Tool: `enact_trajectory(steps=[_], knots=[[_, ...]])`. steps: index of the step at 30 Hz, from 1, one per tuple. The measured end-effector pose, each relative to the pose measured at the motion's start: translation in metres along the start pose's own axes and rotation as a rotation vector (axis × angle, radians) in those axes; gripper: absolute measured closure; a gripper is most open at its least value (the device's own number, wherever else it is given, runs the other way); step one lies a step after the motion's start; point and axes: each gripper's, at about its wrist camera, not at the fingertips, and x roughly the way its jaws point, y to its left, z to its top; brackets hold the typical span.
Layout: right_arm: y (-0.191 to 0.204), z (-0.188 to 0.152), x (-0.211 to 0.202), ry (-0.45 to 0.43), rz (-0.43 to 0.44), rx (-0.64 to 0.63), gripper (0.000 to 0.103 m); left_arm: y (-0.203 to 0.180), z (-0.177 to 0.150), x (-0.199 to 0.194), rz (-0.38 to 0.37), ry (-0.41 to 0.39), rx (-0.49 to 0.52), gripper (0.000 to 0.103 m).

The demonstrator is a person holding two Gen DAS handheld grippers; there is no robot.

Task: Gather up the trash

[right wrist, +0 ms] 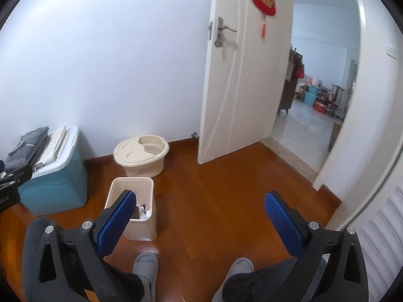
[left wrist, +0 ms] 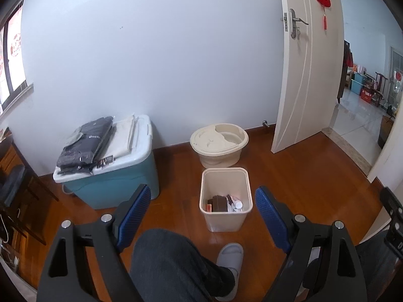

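Wooden floor (left wrist: 302, 176): both claws spread empty; only left view shows bin (left wrist: 226, 198) trash clearly.

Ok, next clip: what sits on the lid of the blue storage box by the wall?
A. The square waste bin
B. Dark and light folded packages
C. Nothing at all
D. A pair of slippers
B: dark grey wrapped packages lie beside pale folded ones on the white lid of the blue storage box, while the square waste bin stands on the floor to its right.
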Motion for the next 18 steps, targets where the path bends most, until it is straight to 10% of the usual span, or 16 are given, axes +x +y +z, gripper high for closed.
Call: enact_trajectory(steps=[18], knots=[[-0.028, -0.008, -0.021, 0.008, -0.075, 0.087, 0.001, 0.002, -0.01, -0.018, 0.005, -0.031, -0.04, 0.018]])
